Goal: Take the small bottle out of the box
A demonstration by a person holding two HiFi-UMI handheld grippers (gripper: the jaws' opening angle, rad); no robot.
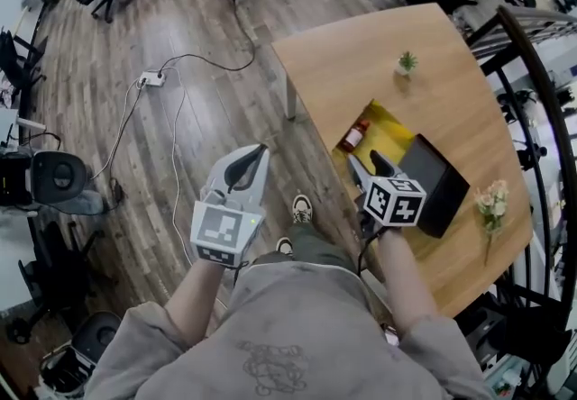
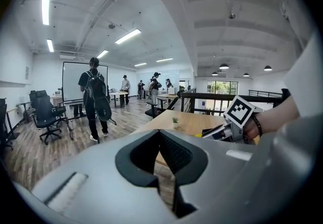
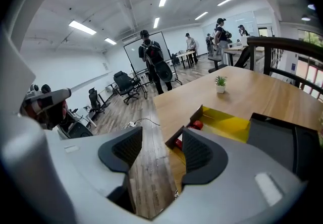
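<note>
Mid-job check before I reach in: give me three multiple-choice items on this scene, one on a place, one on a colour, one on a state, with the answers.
1. Where is the small bottle?
A. on the table beside the box
B. inside the box
C. between the right gripper's fingers

2. What colour is the inside of the box?
A. blue
B. white
C. yellow

3. How do the right gripper's fingers stand?
A. apart, with nothing between them
B. shut on the small bottle
C. shut on the box wall

Answers:
1 B: the head view shows the small bottle lying in the open box.
2 C: the lining is yellow in both the head view and the right gripper view.
3 A: the right gripper view shows a clear gap between the fingers, short of the box.
</note>
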